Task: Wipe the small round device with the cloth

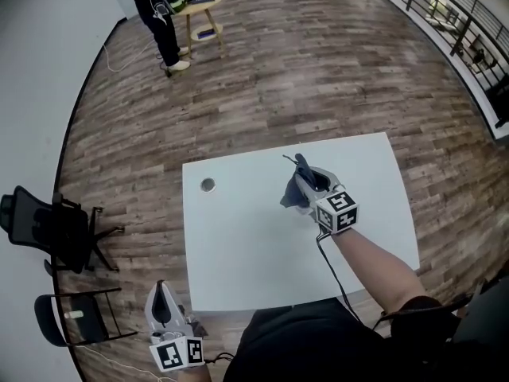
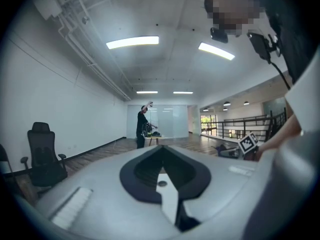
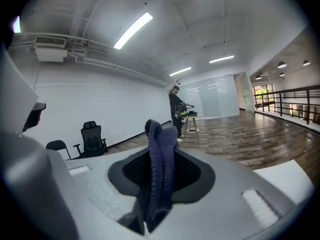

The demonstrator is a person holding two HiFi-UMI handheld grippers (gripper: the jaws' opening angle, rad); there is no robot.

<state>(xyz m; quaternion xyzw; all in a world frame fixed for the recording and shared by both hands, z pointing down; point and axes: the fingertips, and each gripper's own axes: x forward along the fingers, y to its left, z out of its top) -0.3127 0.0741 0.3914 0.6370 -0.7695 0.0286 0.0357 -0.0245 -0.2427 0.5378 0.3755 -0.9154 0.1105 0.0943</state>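
The person's right gripper [image 1: 308, 175], on a bare forearm [image 1: 374, 263] stretched forward from the lower right, has its jaws clamped on a dark blue cloth [image 3: 160, 179], while the left gripper [image 1: 162, 289] is low at the left, pointing level, jaws together and empty.

Likely open office, wood floor [image 1: 318, 70], swivel chair [image 1: 48, 229], white table [image 1: 238, 261], strip lights [image 2: 132, 42]

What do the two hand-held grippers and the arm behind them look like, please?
The left gripper and right gripper are pale grey, rounded shells with a dark recess around the tongs. Each carries a white cube with black square markers. A thin black cable trails from the right one along the forearm, which is bare below a dark short sleeve.
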